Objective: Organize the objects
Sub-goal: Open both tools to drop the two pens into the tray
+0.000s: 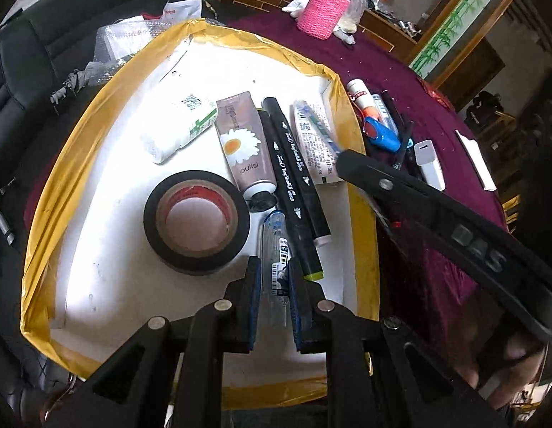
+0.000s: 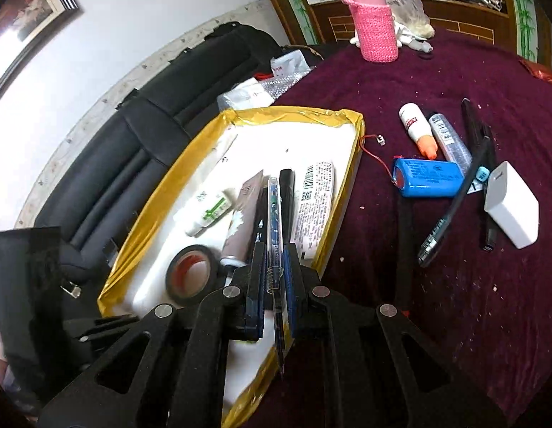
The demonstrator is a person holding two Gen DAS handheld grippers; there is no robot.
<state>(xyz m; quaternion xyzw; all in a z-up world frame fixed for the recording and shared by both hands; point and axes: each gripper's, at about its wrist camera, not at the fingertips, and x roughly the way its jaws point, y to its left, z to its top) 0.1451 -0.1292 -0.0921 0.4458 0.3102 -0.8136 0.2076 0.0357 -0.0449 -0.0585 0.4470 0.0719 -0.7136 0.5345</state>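
Note:
A white box with a yellow taped rim [image 1: 79,164] holds a black tape roll [image 1: 195,221], a daisy-print tube [image 1: 243,142], a white bottle [image 1: 176,128], two black markers [image 1: 293,174] and a printed white tube [image 1: 311,139]. My left gripper [image 1: 274,262] hangs over the box's near right part, shut on a clear pen-like tube with a blue tip and barcode label [image 1: 276,246]. My right gripper [image 2: 275,248] is shut on a clear pen with a blue pattern [image 2: 274,214], over the box's right rim [image 2: 347,178]. Its black frame [image 1: 418,199] crosses the left wrist view.
On the dark red cloth [image 2: 454,321] right of the box lie a blue battery pack with a red wire [image 2: 429,178], a white charger block [image 2: 511,203], a glue bottle [image 2: 416,128] and several pens [image 2: 450,210]. A pink knitted sleeve [image 2: 375,28] stands at the back. A black sofa [image 2: 133,164] lies left.

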